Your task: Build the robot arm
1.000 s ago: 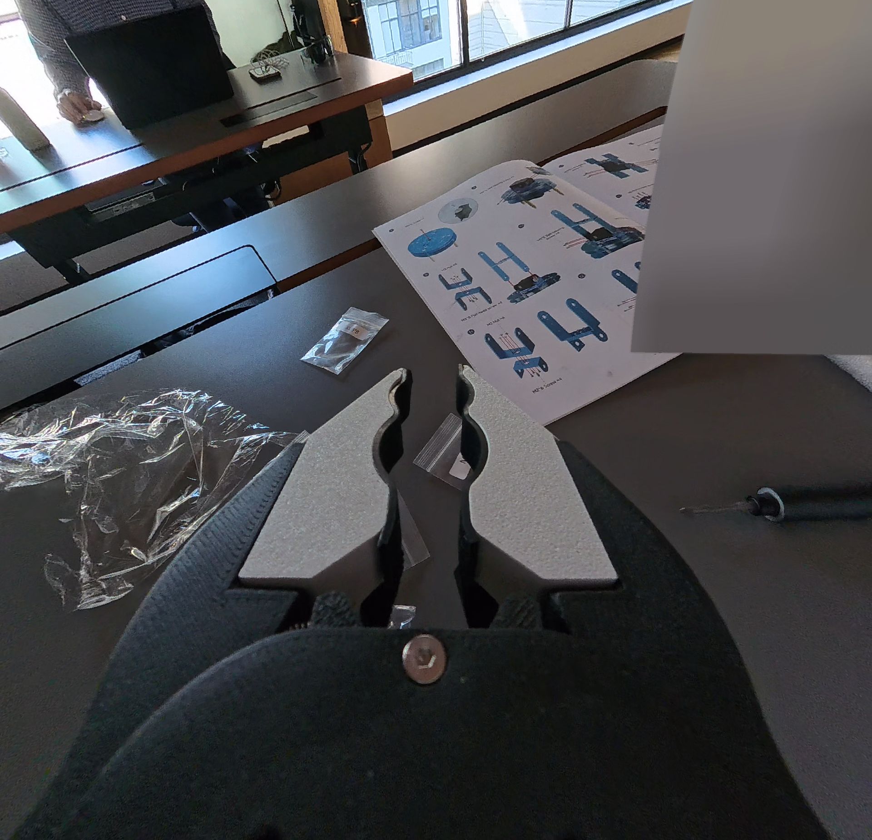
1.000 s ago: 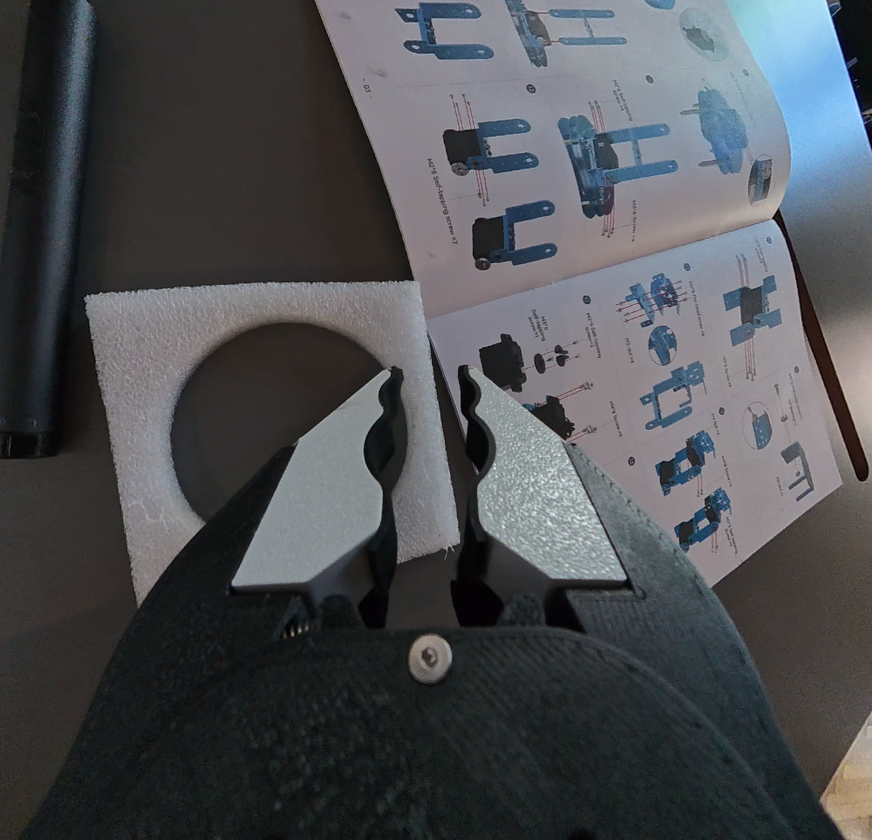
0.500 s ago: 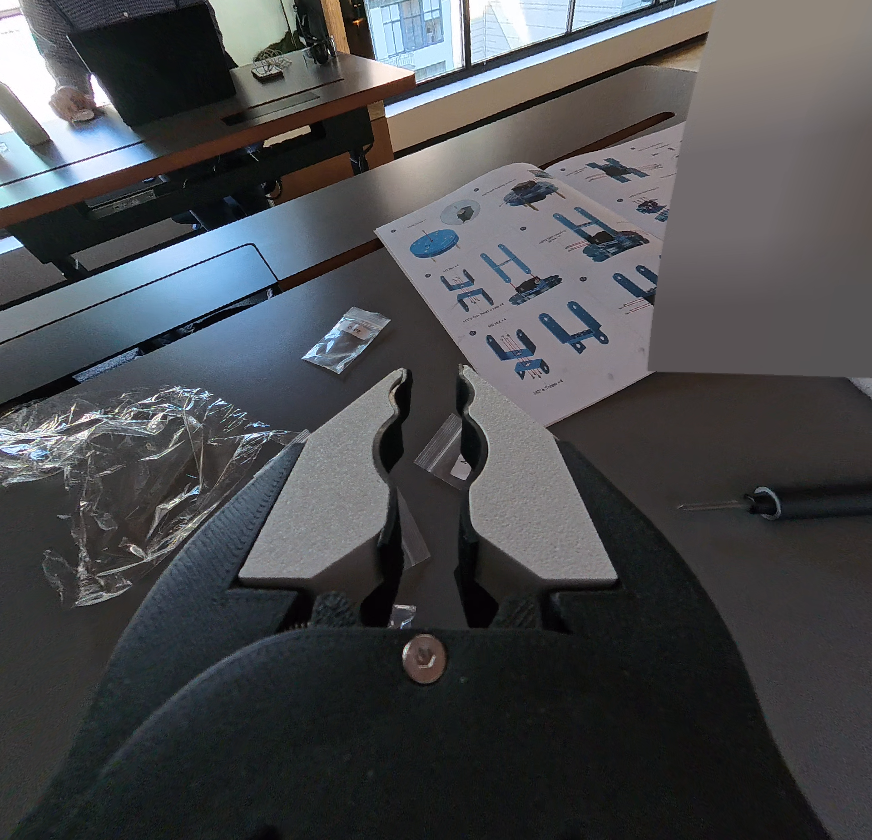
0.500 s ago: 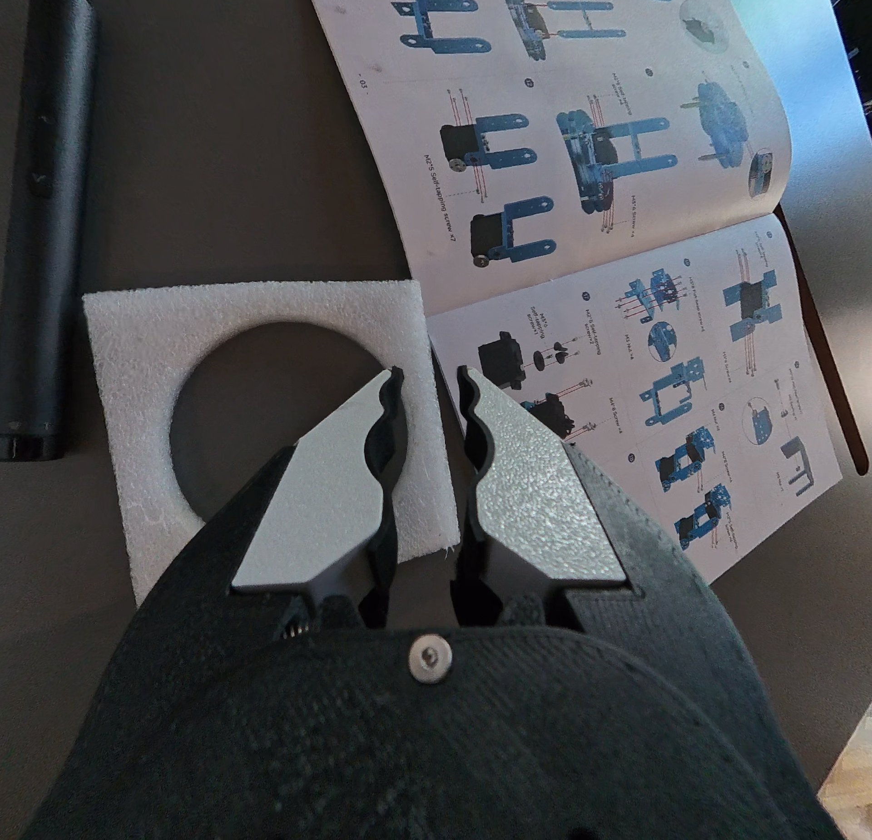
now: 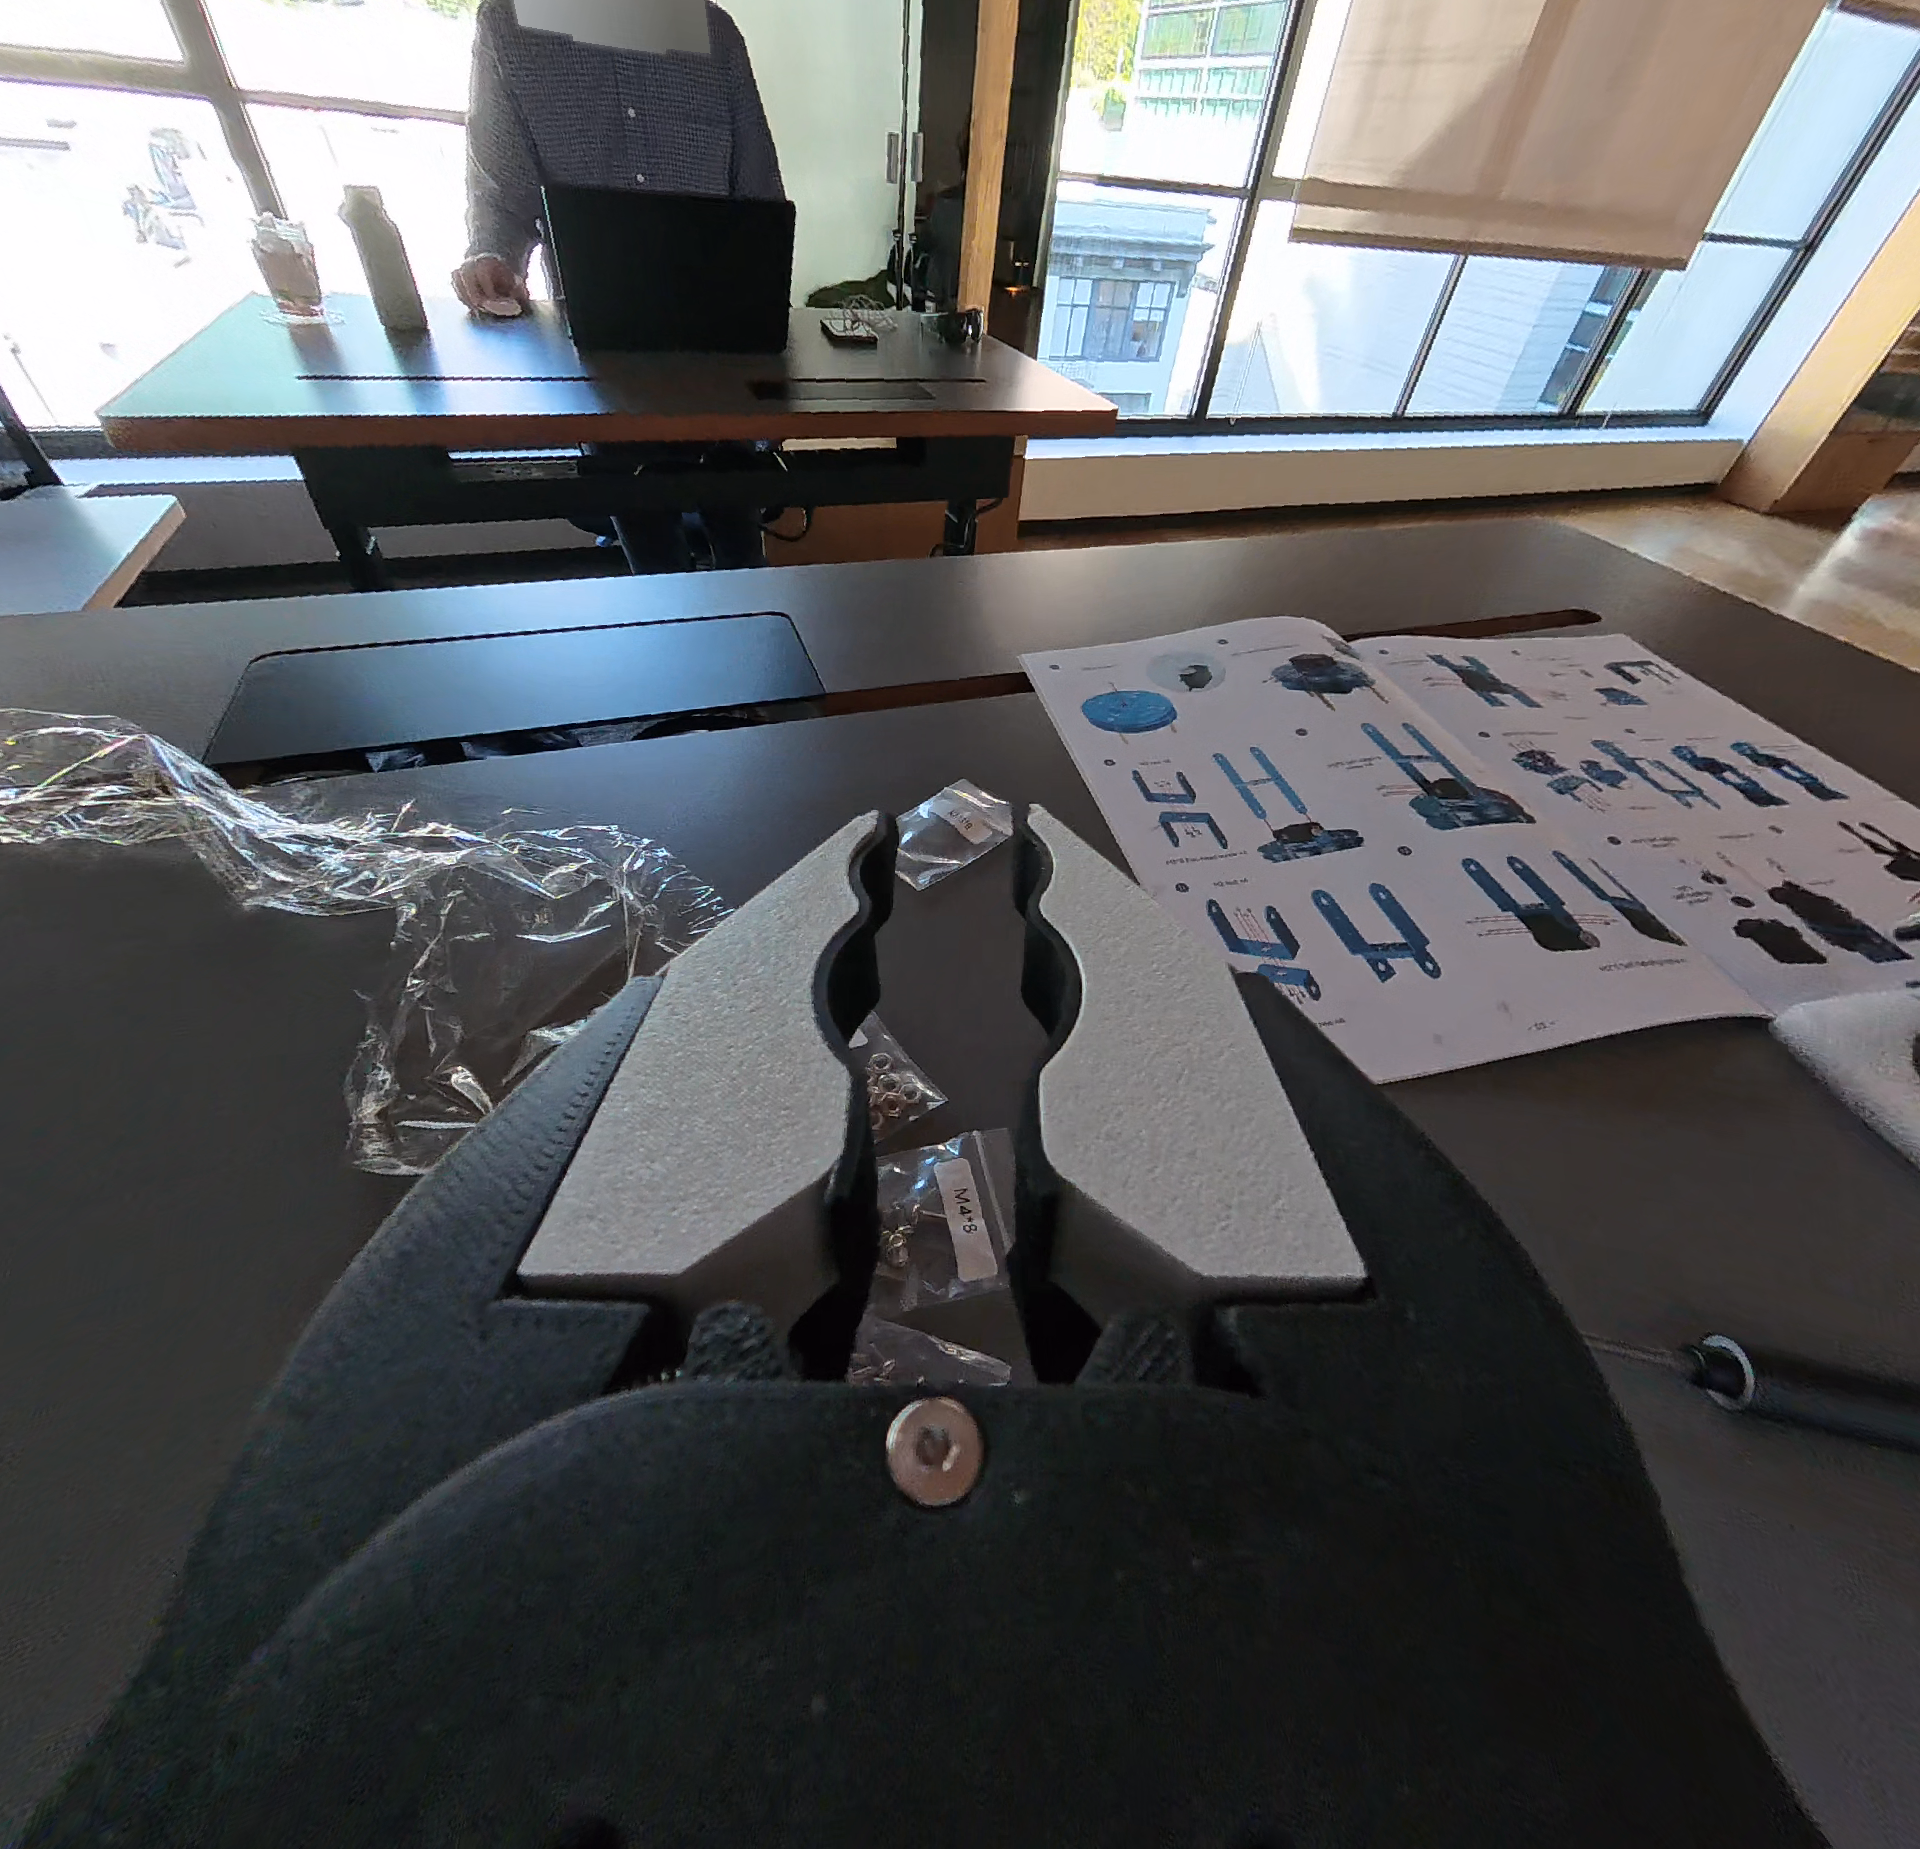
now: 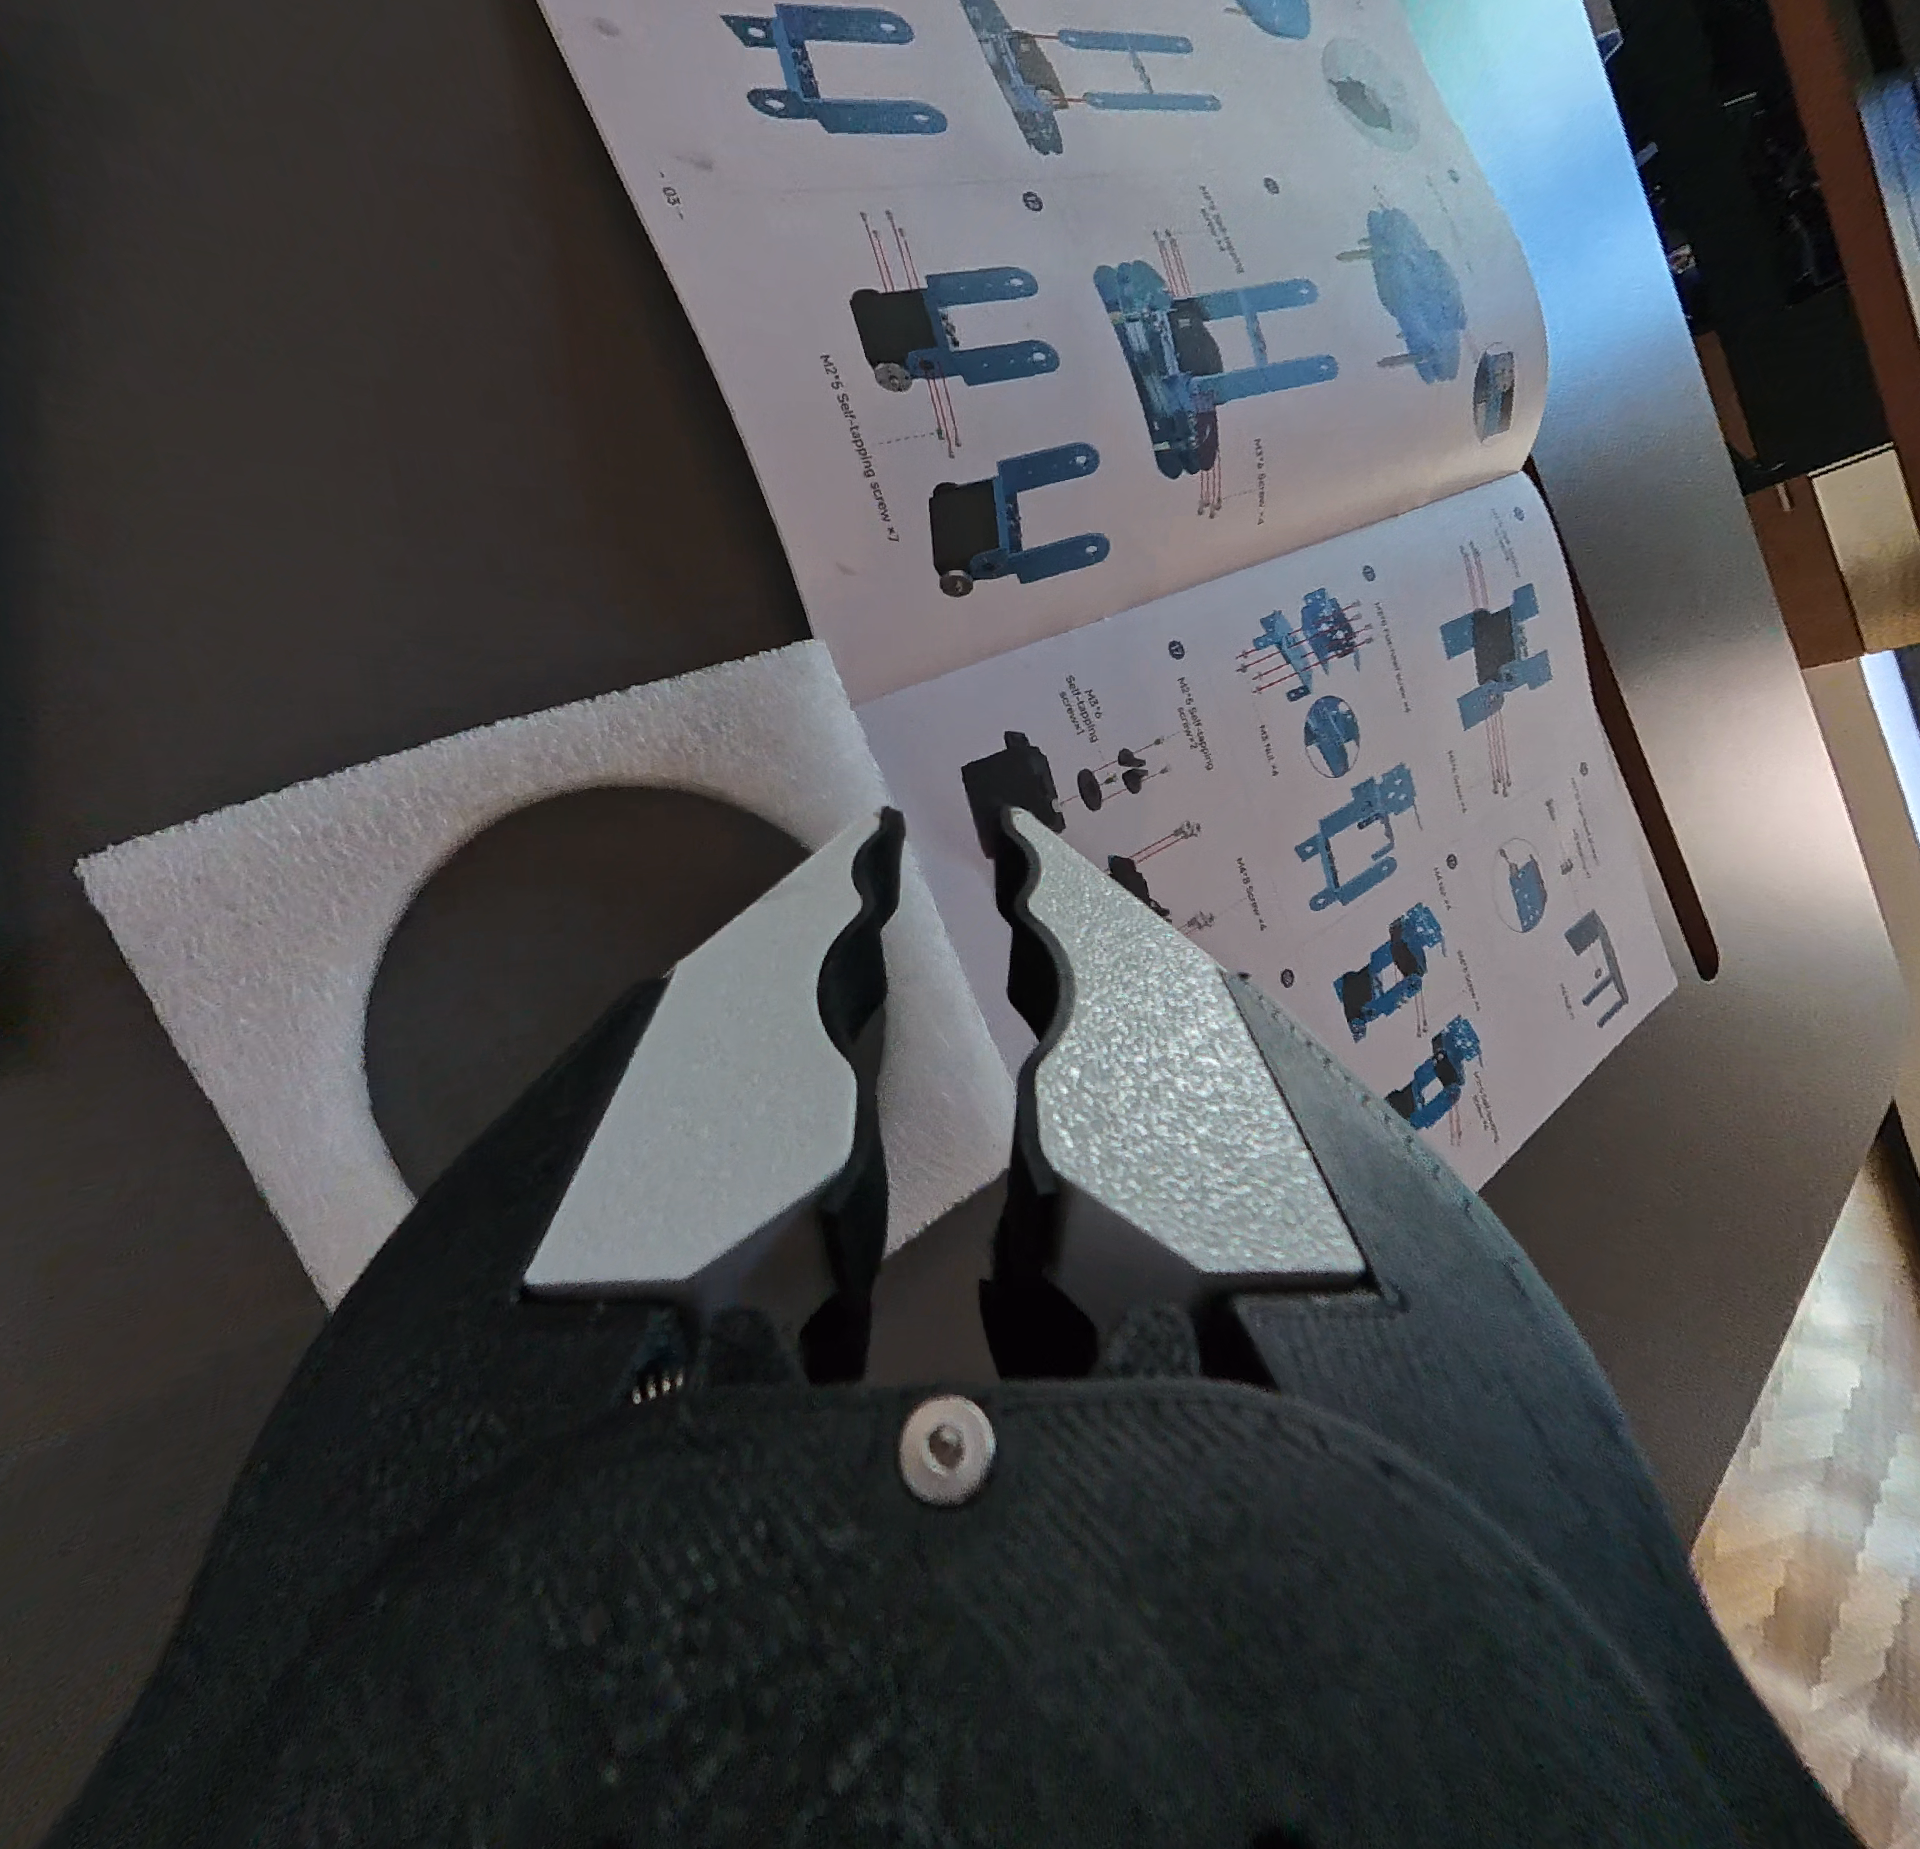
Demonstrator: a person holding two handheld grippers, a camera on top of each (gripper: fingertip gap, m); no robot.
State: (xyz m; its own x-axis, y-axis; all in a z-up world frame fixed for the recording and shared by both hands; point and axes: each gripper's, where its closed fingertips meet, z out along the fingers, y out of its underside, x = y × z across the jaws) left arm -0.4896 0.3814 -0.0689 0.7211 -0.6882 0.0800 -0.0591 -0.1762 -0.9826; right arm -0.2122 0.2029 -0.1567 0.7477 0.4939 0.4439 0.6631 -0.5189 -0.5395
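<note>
The left gripper [image 5: 956, 843] hovers with fingers apart and empty over small screw bags [image 5: 940, 1217] on the tabletop [image 5: 1558, 1228], left of the open manual [image 5: 1455, 833]. The right gripper [image 6: 945, 833], likewise parted and empty, hangs over the foam square [image 6: 312, 864] touching that manual.

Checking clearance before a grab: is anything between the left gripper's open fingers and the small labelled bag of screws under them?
Nothing visible: the left gripper is open, empty, with the bag of screws lying uncovered between its fingers.
</note>
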